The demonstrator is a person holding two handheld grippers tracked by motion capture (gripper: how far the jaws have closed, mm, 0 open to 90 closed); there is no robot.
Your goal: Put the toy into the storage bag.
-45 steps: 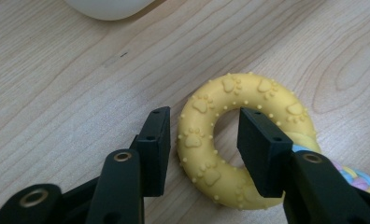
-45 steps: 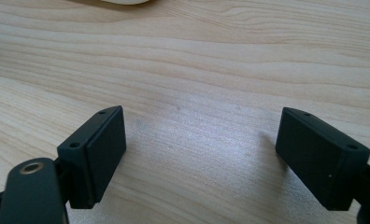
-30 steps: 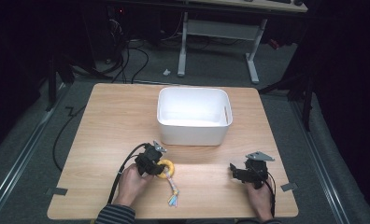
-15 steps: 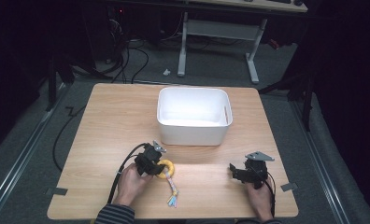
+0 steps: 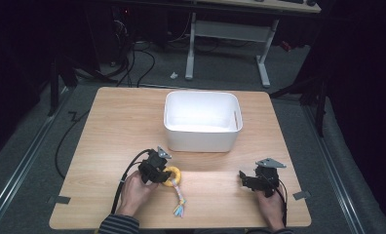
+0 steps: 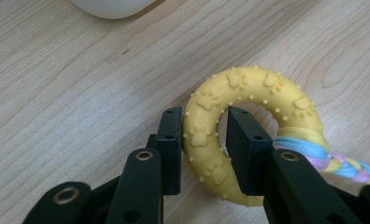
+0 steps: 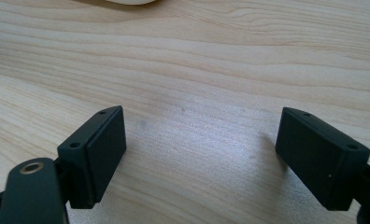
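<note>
Little has shifted over the last second: at lower left the left tongs (image 6: 204, 140) stay pinching the yellow ring toy (image 6: 248, 126) on the surface (image 5: 108, 126), lift seemingly pending, while the right tongs (image 7: 202, 154) hang spread, empty.

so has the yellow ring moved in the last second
No. The ring sits at the same spot in front of the white bin, left tongs closed on it.

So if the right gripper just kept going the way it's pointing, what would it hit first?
Only bare table lies ahead of the open right gripper. At the top edge of its own view is a sliver of the white tub, probably the first thing met, though depth is hard to judge.
</note>
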